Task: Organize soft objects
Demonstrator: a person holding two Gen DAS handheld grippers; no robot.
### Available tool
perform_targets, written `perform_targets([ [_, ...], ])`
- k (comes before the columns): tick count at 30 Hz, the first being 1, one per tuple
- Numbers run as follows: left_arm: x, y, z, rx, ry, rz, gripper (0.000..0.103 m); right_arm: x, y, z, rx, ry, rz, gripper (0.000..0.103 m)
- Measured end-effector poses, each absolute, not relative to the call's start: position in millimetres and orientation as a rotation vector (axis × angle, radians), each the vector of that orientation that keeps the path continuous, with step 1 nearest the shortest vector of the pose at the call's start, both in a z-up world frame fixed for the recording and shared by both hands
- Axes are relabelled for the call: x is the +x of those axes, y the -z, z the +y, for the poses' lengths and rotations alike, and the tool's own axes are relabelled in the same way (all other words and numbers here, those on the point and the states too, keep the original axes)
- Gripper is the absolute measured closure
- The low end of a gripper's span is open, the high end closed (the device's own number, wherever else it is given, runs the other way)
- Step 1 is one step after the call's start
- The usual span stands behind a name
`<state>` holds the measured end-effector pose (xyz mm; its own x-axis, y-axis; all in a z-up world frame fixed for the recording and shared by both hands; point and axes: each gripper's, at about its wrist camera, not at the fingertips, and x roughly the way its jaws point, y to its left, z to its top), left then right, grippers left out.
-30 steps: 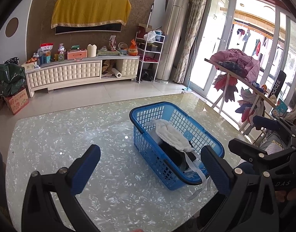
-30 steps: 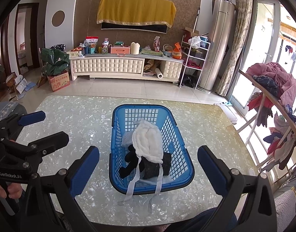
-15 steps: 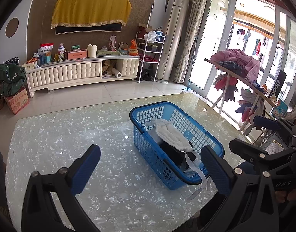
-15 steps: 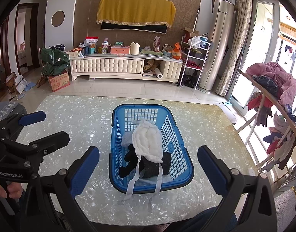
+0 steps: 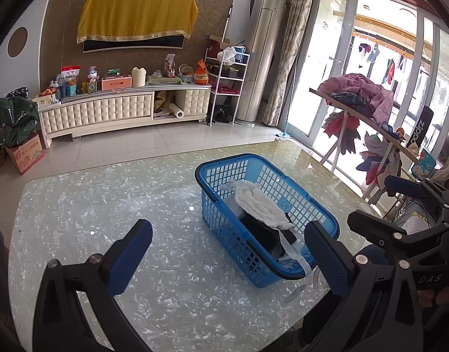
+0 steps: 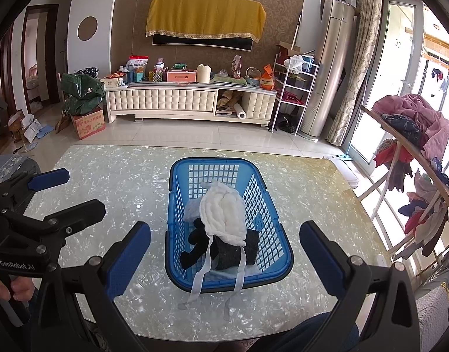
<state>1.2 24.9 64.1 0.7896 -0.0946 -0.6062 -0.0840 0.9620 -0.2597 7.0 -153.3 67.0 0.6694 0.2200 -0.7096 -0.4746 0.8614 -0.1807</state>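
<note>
A blue plastic basket [image 6: 271,202] [image 5: 306,205] stands on the pearly glass table [image 6: 116,176] [image 5: 92,205]. Inside lie a white quilted cloth [image 6: 224,214] [image 5: 262,202] on top of black fabric [image 6: 198,246] [image 5: 262,231], and the cloth's white straps [image 6: 199,278] hang over the near rim onto the table. My right gripper [image 6: 224,252] is open, held above the near rim with nothing between its fingers. My left gripper [image 5: 227,255] is open too, to the basket's left, and holds nothing.
A drying rack piled with clothes [image 6: 412,123] [image 5: 359,94] stands to the table's right by the glass doors. A white TV cabinet [image 6: 189,102] with clutter lines the far wall. A hand [image 6: 7,287] holds the left gripper at the table's near left.
</note>
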Motion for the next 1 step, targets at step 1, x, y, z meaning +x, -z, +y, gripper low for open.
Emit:
perform_targets([
  [1,1.1,-64.1,24.6,-0.282,0.006,0.663,0.000,7.1,-67.1,-153.5,-0.369,-0.401,0.741,0.001],
])
